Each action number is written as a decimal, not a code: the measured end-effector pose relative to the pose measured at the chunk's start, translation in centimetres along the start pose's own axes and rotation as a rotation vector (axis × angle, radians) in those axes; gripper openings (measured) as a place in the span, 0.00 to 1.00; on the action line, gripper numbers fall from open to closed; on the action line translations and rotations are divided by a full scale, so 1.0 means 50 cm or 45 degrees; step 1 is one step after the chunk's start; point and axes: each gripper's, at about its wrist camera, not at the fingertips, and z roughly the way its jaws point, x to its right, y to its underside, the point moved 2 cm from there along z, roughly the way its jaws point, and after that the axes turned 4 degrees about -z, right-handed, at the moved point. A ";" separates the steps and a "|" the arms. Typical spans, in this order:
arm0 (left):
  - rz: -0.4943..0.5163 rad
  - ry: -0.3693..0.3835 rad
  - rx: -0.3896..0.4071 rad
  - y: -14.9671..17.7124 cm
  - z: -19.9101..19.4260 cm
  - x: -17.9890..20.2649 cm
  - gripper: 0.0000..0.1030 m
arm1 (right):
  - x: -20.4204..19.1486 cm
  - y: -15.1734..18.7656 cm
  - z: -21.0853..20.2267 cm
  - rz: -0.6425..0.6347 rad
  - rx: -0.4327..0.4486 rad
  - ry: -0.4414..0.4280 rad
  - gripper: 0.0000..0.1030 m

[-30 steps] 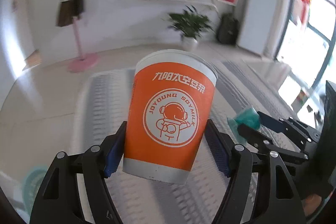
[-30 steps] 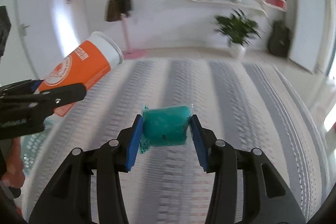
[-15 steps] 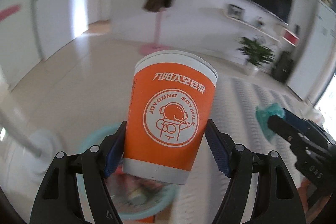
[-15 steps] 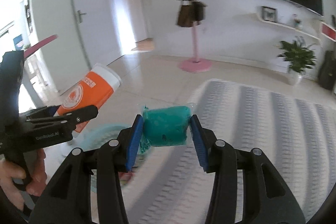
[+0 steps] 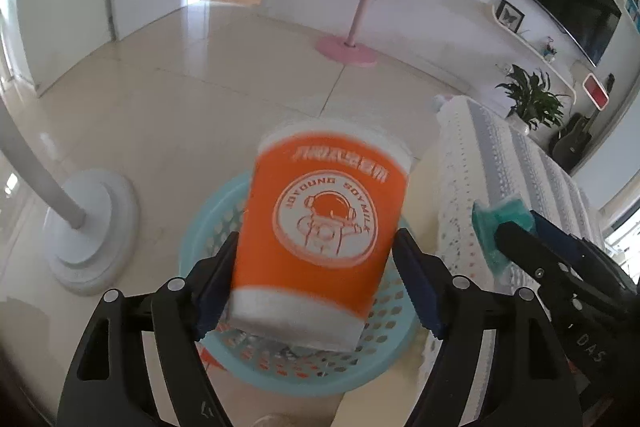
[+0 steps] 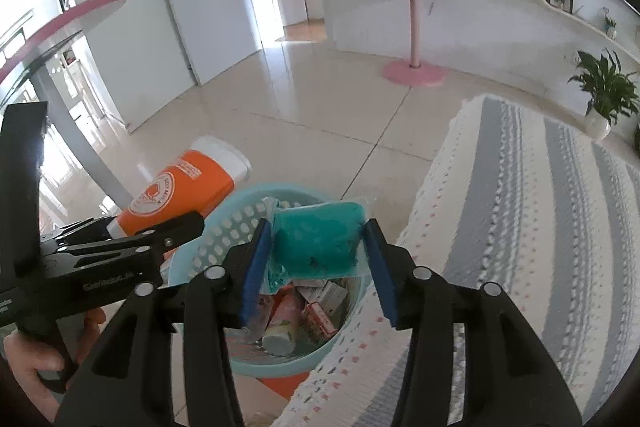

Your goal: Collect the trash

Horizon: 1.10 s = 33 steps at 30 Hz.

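Observation:
An orange paper cup (image 5: 324, 227) printed with an astronaut sits blurred and tilted between the pads of my left gripper (image 5: 316, 267). Its jaws are opening and the cup is slipping loose. Straight below is a light blue perforated basket (image 5: 208, 227) on the floor. My right gripper (image 6: 316, 251) holds a teal packet (image 6: 320, 239) over the same basket (image 6: 224, 227); these jaws are opening too, but the pads still touch the packet. Several wrappers and small cartons lie inside the basket. The cup (image 6: 180, 187) and left gripper (image 6: 180, 223) show at the left of the right wrist view.
A grey-and-white striped knitted cover (image 6: 520, 227) borders the basket on the right. A white round stand base (image 5: 92, 227) sits on the floor to its left. A pink coat stand (image 5: 348, 47) is further back. A hand (image 6: 24, 359) grips the left tool.
Both grippers swung left from above the striped cover to above the blue basket. The cup has tilted and blurred between the left pads. The right pads stand slightly wider around the packet.

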 end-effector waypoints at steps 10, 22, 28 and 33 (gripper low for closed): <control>0.008 -0.036 0.105 0.003 -0.045 -0.011 0.76 | 0.004 0.008 -0.024 0.024 -0.003 -0.011 0.52; 0.180 0.043 0.406 0.101 -0.278 0.204 0.84 | 0.081 0.061 -0.341 0.012 0.265 0.222 0.52; 0.259 0.022 0.528 0.210 -0.319 0.304 0.88 | 0.141 0.147 -0.448 0.036 0.297 0.351 0.55; 0.327 -0.065 0.642 0.261 -0.316 0.369 0.92 | 0.186 0.203 -0.472 0.048 0.291 0.399 0.58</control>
